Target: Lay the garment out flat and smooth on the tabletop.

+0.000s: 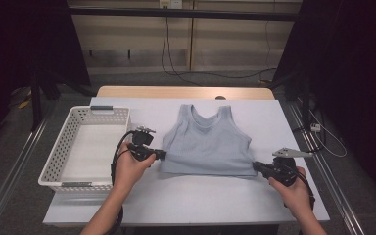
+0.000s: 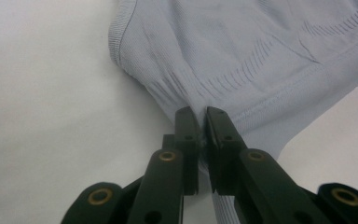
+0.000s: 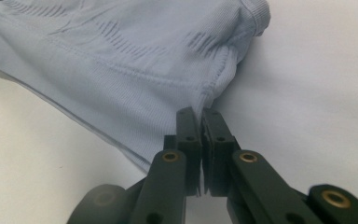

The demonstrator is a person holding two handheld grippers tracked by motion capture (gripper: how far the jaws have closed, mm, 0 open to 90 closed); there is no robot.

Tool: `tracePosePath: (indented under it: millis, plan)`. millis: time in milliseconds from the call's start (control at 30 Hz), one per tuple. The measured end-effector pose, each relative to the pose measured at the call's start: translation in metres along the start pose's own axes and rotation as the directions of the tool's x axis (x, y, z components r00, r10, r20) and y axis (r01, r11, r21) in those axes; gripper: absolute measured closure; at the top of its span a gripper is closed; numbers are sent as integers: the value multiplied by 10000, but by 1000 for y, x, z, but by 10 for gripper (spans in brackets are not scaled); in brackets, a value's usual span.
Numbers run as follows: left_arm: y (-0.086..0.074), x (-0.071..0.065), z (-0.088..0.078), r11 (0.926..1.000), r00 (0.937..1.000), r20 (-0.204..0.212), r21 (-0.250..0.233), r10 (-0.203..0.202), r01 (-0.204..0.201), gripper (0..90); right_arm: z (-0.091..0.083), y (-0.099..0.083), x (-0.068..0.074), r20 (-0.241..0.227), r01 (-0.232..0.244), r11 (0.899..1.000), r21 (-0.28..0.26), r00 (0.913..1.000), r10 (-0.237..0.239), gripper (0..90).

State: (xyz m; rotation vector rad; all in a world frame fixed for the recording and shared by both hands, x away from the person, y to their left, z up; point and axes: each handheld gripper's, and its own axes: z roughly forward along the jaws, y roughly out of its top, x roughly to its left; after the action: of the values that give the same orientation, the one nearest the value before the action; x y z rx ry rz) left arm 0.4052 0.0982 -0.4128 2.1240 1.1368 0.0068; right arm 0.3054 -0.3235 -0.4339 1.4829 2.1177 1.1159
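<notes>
Claws clamp both lower corners of a pale blue tank top (image 1: pixel 208 144) spread flat on a white table (image 1: pixel 191 200). From the left: a white plastic basket (image 1: pixel 58 161) stands at the table's left edge; just beside it the left gripper (image 1: pixel 162 155), held in a person's hand, pinches the garment's bottom left corner, cloth bunched between its closed jaws (image 2: pixel 200 116). The ribbed, stretchy top lies in the middle of the table, neck and shoulder straps pointing away from the person, hem toward them, its length running front to back. At the right, the right gripper (image 1: pixel 255 165) bites the bottom right corner the same way, its jaws shut on the side seam (image 3: pixel 201 114).
</notes>
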Motion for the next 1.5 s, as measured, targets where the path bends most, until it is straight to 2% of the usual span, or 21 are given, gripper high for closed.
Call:
tracePosePath:
  millis: [267, 433, 833, 1000, 1500]
  plan:
    - [-2, -4, -6, 10000, 9999, 105, 0, 24, -24, 841, -4, -2, 2, -85, -46, 10000, -13, 10000, 46, 875]
    - [-6, -5, -12, 9998, 9999, 37, 161, 114, -115, 841, -2, -2, 4, -153, -20, 10000, 64, 9999, 21, 875]
    - [-13, 1, -20, 9994, 9995, 4, 133, -330, 330, 841, 10, 2, 10, -236, 167, 9998, 120, 9996, -164, 875]
    - [-15, 3, -24, 9993, 9994, -92, 184, -321, 323, 841, 15, 4, 11, -239, 237, 9996, 145, 9994, -233, 875]
    - [-23, 9, -36, 9978, 9972, -325, 33, -668, 670, 841, 31, 13, 19, -339, 566, 9983, 112, 9978, -562, 875]
